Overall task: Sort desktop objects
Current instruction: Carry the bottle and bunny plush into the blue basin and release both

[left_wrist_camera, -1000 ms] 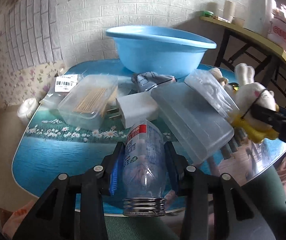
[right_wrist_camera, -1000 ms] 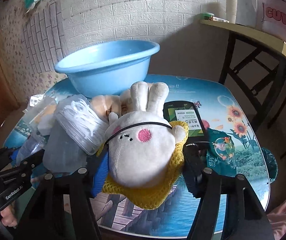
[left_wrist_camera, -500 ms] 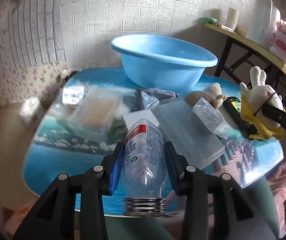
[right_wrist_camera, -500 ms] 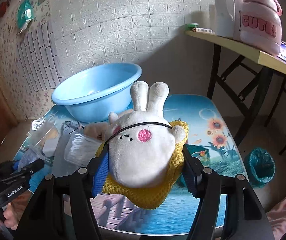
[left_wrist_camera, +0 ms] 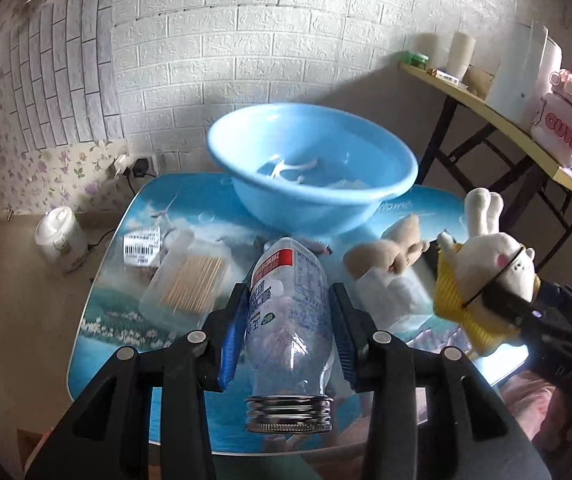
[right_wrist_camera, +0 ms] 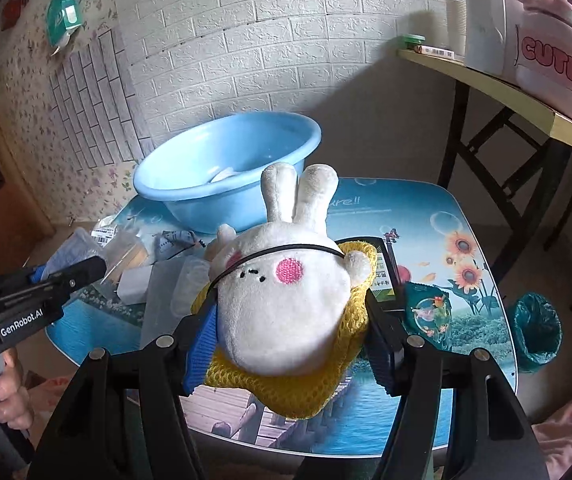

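The left gripper (left_wrist_camera: 289, 322) is clamping a clear plastic bottle (left_wrist_camera: 288, 312) across its body, blue pads pressing on both flanks, the threaded metal-coloured neck pointing back toward the camera and the base pointing away toward the basin. Holding it by the widest part of the body is probably keeping a light, slippery bottle from pivoting. The bottle is looking empty and uncapped, with a red and white printed label near its far end, and it is hanging above the worktop (left_wrist_camera: 97, 332), clear of the clutter.

The right gripper (right_wrist_camera: 288, 322) is squeezing a white plush rabbit (right_wrist_camera: 281, 296) at its belly, the fingers (right_wrist_camera: 199, 346) sinking into the yellow mesh wrap around its lower half. The rabbit is lying on its back with ears pointing away, pink cheek patches showing and a thin black cord crossing its face. Being soft, it is giving under the grip, so a mid-body hold seems the surest one.

Both loads are being held above the near edge of the worktop, facing the blue basin (left_wrist_camera: 390, 192) at the far side, which judging by the task is the likely drop place; something pale is already lying inside it. Left of the bottle a clear box of wooden sticks (left_wrist_camera: 189, 284) is resting on the worktop, and between the two grippers a tan plush toy (left_wrist_camera: 390, 250) is lying unsorted.
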`<move>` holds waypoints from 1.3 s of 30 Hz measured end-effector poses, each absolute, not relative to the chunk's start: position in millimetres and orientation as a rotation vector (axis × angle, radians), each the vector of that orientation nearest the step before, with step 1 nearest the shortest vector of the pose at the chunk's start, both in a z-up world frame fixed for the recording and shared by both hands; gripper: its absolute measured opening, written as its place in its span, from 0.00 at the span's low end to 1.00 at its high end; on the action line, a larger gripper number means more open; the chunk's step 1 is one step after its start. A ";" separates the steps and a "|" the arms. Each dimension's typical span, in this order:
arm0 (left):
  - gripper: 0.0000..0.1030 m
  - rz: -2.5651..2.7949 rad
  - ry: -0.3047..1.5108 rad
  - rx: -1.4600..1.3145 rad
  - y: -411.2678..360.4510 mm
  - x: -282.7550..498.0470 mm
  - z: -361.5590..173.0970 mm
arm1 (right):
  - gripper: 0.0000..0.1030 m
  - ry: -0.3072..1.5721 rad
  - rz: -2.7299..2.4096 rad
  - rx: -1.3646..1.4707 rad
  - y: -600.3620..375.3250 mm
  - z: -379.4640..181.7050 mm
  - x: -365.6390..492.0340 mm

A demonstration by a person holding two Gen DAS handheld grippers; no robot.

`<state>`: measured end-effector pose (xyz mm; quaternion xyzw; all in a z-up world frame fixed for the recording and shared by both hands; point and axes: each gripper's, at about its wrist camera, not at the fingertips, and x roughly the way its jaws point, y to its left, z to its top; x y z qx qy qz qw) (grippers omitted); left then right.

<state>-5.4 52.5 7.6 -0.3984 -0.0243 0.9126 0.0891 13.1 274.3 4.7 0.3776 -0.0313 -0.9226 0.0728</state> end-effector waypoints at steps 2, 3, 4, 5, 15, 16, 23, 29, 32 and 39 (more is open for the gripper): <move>0.38 2.714 -0.085 -1.197 51.4 -9.2 12.3 | 0.58 -0.087 -2.767 1.124 273.9 8.3 10.9; 0.38 2.718 -0.093 -1.203 50.1 -11.7 16.2 | 0.58 -0.089 -2.766 1.118 273.8 10.8 9.6; 0.38 2.729 -0.094 -1.202 49.4 -13.6 20.2 | 0.58 -0.095 -2.770 1.103 274.6 15.8 8.1; 0.38 2.755 -0.083 -1.176 49.3 -15.3 29.5 | 0.58 -0.099 -2.774 1.090 275.0 19.5 6.9; 0.38 2.793 -0.090 -1.014 62.3 -46.1 77.6 | 0.58 -0.109 -2.778 0.915 278.9 67.1 -9.4; 0.38 2.791 -0.095 -1.014 64.7 -51.3 77.7 | 0.58 -0.104 -2.774 0.907 277.4 68.8 -14.6; 0.38 2.768 -0.064 -1.096 76.3 -105.2 66.8 | 0.59 0.009 -2.728 0.909 264.6 69.4 -64.7; 0.38 2.759 -0.035 -1.155 79.8 -151.2 50.7 | 0.59 0.042 -2.683 0.990 262.0 60.2 -117.4; 0.38 2.740 -0.032 -1.186 84.4 -169.2 38.8 | 0.59 0.046 -2.656 1.005 258.8 54.1 -134.2; 0.38 2.690 0.031 -1.248 98.0 -199.7 6.6 | 0.59 0.041 -2.643 1.069 257.9 26.3 -167.2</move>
